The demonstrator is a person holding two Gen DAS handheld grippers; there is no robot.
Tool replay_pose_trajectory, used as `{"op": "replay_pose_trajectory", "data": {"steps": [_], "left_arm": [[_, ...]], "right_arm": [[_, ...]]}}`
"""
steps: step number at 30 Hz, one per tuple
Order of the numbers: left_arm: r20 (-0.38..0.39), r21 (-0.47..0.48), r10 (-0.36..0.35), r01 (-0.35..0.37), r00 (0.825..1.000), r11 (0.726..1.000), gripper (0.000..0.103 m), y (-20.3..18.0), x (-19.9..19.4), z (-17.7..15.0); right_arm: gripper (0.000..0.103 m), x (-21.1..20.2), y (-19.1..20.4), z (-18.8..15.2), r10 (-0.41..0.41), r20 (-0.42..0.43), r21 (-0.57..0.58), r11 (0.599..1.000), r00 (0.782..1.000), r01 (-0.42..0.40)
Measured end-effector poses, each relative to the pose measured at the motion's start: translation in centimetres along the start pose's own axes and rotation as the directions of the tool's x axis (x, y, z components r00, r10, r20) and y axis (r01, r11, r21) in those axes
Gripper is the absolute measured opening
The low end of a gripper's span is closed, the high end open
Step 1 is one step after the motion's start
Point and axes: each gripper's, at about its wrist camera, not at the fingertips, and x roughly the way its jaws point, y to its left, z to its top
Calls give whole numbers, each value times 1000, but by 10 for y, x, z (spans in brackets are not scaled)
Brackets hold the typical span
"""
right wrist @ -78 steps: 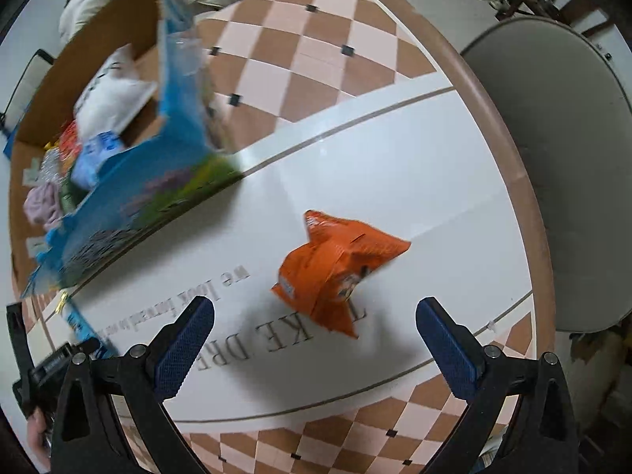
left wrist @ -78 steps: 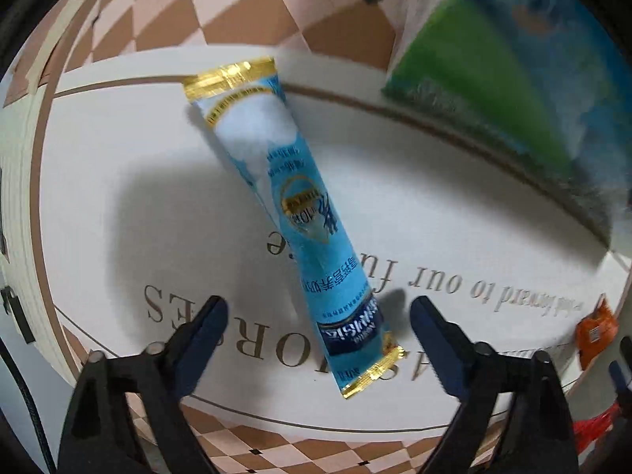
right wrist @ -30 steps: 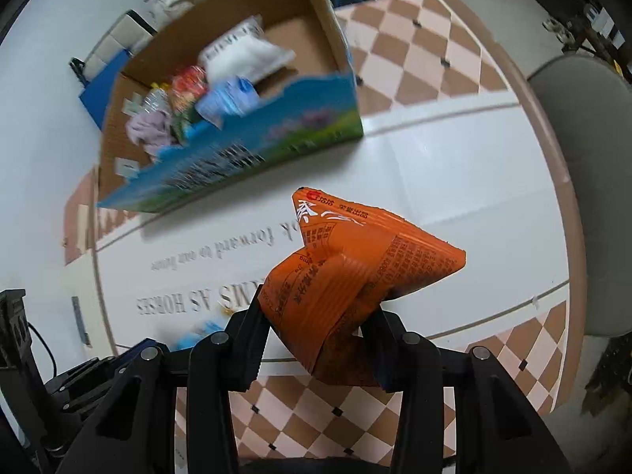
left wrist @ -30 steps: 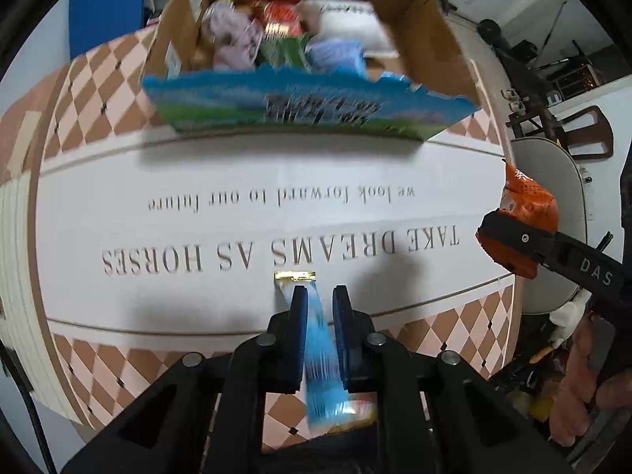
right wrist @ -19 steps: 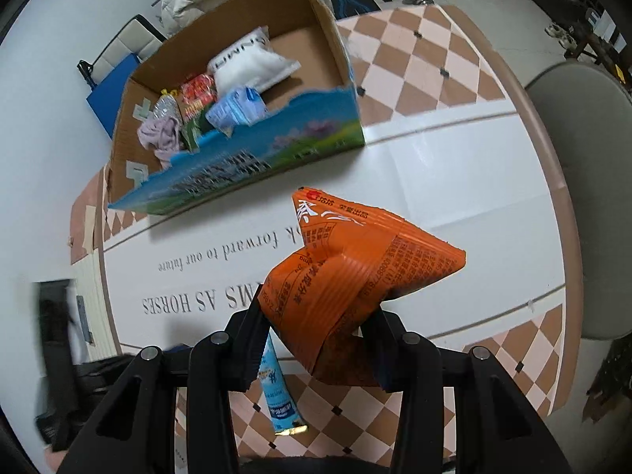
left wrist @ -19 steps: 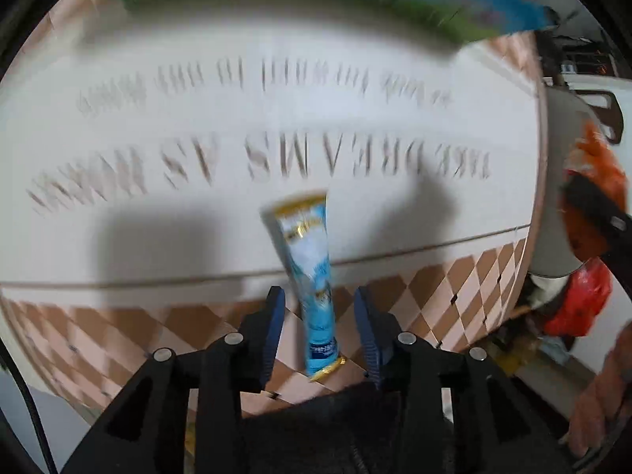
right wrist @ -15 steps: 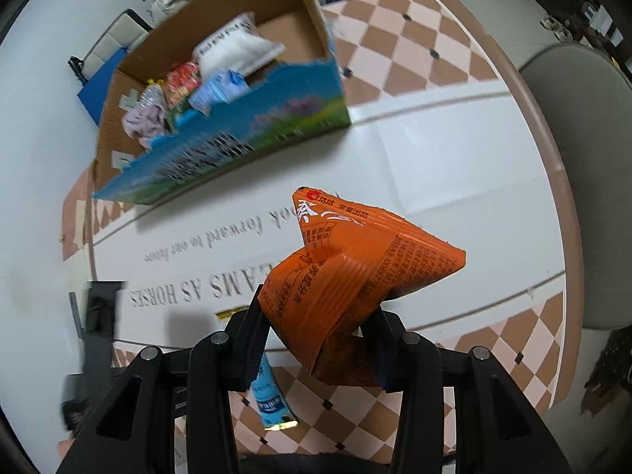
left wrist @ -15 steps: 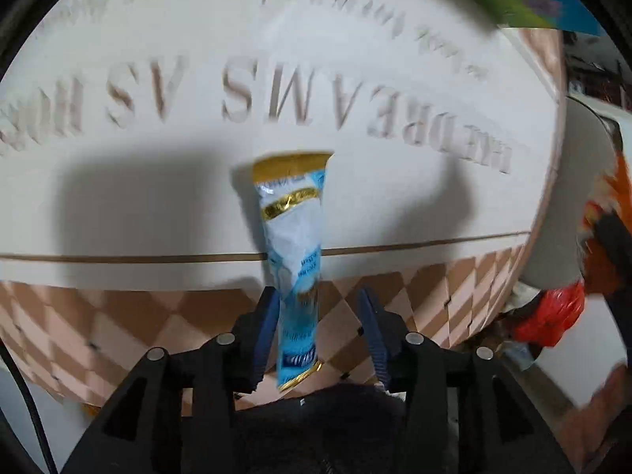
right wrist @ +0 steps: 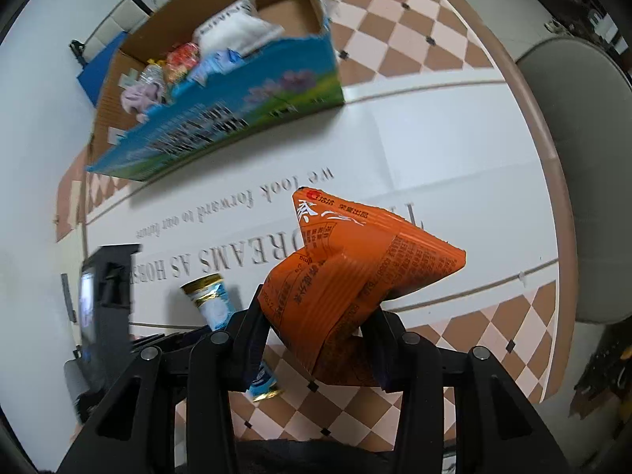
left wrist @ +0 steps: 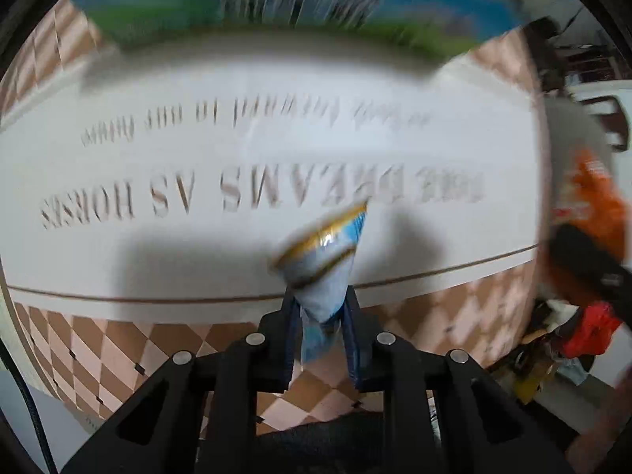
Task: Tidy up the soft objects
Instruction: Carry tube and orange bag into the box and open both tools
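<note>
Right wrist view gives us the widest look: the round bench [right wrist: 454, 126] with its checked border and printed lettering fills the scene, and at its far side stands the cardboard box [right wrist: 221, 118], already holding several soft packets and a bit of cloth. We judge the task partly done, since those items are in the box while two are in our tools and not yet delivered.

Our right tool [right wrist: 316, 335] is clamped on the orange snack bag [right wrist: 355, 276], which is crumpled between the jaws and held above the near part of the bench, well apart from the box.

Our left tool [left wrist: 322, 339] is closed on the blue stick sachet [left wrist: 322, 272], its gold-banded end pointing up and forward over the bench edge. That view is badly blurred, so we cannot tell how secure the pinch is.

What remains, as we see it, is carrying both across and dropping them in the box.
</note>
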Motion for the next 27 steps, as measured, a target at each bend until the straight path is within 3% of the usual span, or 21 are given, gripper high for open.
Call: {"op": "replay_pose_trajectory", "data": {"steps": [7, 11, 17, 20, 27], "left_arm": [[167, 56, -122, 114, 978, 992, 16, -30, -112, 52], [250, 100, -129, 107, 960, 989, 16, -48, -164, 82], [284, 153, -122, 80, 951, 985, 15, -74, -197, 140], [271, 161, -97, 54, 958, 986, 15, -85, -191, 174], [47, 187, -18, 9, 999, 982, 17, -103, -117, 280]], "right_arm": [[46, -44, 10, 41, 65, 78, -17, 998, 995, -63], [46, -72, 16, 74, 79, 139, -33, 997, 987, -75], [46, -96, 25, 119, 90, 197, -54, 995, 976, -81], [46, -87, 28, 146, 91, 179, -49, 995, 980, -84], [46, -16, 37, 204, 95, 26, -24, 995, 995, -95]]}}
